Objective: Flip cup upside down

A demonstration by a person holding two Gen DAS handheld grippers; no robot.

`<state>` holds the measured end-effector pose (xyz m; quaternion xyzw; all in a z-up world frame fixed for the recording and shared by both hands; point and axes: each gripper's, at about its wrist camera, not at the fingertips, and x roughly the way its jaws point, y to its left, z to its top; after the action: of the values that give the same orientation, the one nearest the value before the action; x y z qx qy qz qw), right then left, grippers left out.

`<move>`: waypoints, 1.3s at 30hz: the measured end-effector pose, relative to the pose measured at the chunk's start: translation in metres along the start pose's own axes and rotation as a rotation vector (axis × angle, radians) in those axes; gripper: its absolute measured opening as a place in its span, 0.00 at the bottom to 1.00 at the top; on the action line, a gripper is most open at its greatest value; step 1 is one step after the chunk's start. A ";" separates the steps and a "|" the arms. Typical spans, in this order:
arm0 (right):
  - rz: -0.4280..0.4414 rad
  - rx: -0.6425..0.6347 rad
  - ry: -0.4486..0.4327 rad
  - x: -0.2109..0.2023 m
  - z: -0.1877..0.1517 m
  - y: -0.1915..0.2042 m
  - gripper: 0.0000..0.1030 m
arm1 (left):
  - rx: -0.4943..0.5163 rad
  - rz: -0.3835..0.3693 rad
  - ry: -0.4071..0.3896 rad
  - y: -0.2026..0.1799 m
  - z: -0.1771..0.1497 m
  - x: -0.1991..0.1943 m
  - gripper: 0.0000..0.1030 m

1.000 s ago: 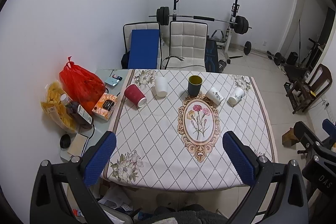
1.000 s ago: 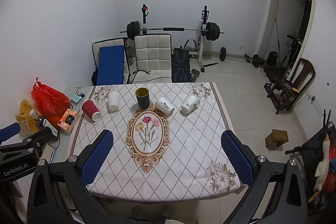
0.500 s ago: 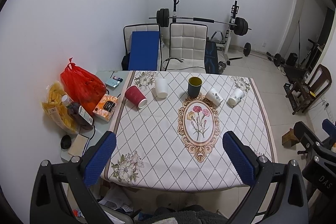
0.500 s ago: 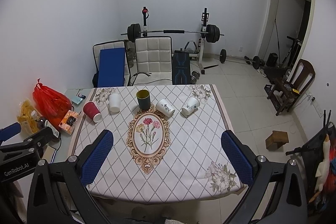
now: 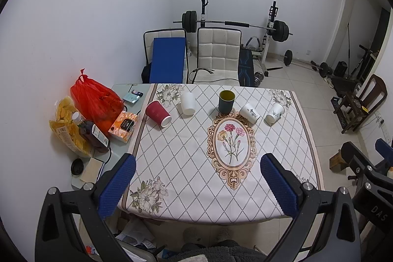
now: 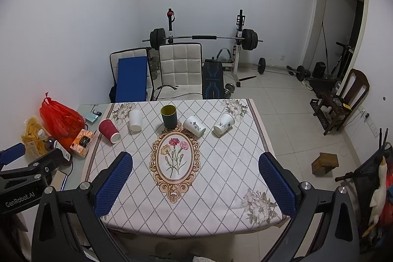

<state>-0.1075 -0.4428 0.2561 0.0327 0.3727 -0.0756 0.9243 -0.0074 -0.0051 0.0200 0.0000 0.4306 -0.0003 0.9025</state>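
White walls and a tiled floor frame a table (image 5: 196,188) under a diamond-patterned cloth, with a barbell rack (image 5: 233,23) and two chairs behind it. At the table's left edge sit a red bag (image 5: 95,100), a snack packet (image 5: 66,129), a bottle (image 5: 92,133) and an orange box (image 5: 124,125). Five cups line the far side: a red cup (image 5: 157,113) on its side, a plain white cup (image 5: 188,103), a dark cup (image 5: 226,101) upright with its mouth up, then two printed white cups (image 5: 249,112) (image 5: 274,112) lying tipped. Nothing stands between the cups and the tools. The left gripper (image 5: 196,188) and right gripper (image 6: 194,184) both hover spread wide, holding nothing. Only the right wrist view shows a wooden block (image 6: 324,163) on the floor clearly.
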 end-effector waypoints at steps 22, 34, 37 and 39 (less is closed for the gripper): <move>0.011 0.012 -0.003 -0.008 0.000 0.002 1.00 | 0.001 -0.002 -0.004 -0.001 0.004 -0.008 1.00; 0.055 0.058 0.009 0.035 -0.003 -0.016 1.00 | -0.025 0.064 -0.010 0.007 0.019 0.021 1.00; 0.121 0.059 0.064 0.075 -0.007 -0.015 1.00 | -0.043 0.153 -0.022 0.018 0.022 0.051 1.00; 0.171 0.051 0.106 0.103 -0.010 -0.007 1.00 | -0.055 0.211 -0.018 0.028 0.022 0.068 1.00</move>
<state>-0.0416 -0.4606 0.1775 0.0921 0.4149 -0.0042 0.9052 0.0524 0.0234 -0.0192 0.0205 0.4199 0.1064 0.9011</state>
